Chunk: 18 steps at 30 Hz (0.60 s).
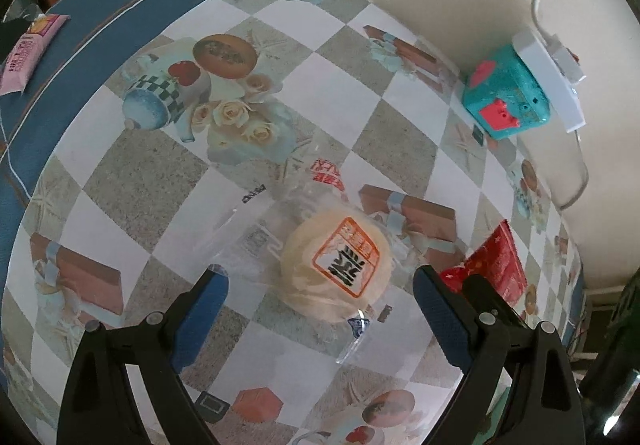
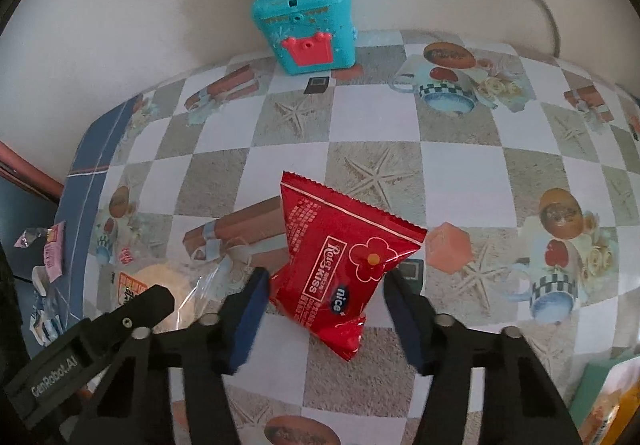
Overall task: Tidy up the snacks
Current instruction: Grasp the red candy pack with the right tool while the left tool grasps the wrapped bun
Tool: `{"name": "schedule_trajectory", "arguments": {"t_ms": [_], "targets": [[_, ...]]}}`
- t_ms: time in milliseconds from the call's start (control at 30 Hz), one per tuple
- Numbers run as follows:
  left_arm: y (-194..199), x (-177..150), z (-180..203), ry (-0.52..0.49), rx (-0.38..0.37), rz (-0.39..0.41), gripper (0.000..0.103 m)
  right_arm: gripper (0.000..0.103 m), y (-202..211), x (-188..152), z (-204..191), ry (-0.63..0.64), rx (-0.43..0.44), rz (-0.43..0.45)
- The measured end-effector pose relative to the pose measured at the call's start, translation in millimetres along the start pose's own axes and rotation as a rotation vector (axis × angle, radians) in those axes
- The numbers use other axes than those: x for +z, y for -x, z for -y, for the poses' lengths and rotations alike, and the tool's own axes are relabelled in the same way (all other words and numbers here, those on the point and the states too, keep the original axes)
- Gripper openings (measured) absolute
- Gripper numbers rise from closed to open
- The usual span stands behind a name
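both jaws spread: left gripper over rice cracker, right gripper astride red packet

A round pale rice cracker sits sealed in a clear plastic wrapper, lying flat on the table with its orange-framed label of black characters facing up. The wrapper's clear ends stretch past the cracker on both sides. Just to its right lies a red snack packet, glossy, with crimped zigzag ends, white lettering, a flower outline and a small blue oval reading "nice". It lies puffed and slightly crumpled, one end pointing far and the other near. Far off to the left, a pink snack packet rests on a blue surface.
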State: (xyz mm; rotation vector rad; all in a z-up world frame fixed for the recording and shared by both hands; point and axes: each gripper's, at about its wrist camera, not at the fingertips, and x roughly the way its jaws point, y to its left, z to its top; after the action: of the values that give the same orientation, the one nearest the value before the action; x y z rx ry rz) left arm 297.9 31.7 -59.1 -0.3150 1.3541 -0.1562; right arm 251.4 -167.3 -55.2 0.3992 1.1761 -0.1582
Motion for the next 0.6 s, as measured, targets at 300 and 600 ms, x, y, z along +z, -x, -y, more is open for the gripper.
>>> {"name": "schedule_trajectory", "arguments": {"t_ms": [300, 600], "targets": [[6, 0, -4, 0.013, -0.01, 0.016, 0.051, 0.045, 2, -2, 4, -0.003, 0.025, -0.001], [13, -11, -18, 0.038, -0.042, 0.009, 0.049, 0.045, 5, -15, 13, -0.009, 0.053, -0.013]]}}
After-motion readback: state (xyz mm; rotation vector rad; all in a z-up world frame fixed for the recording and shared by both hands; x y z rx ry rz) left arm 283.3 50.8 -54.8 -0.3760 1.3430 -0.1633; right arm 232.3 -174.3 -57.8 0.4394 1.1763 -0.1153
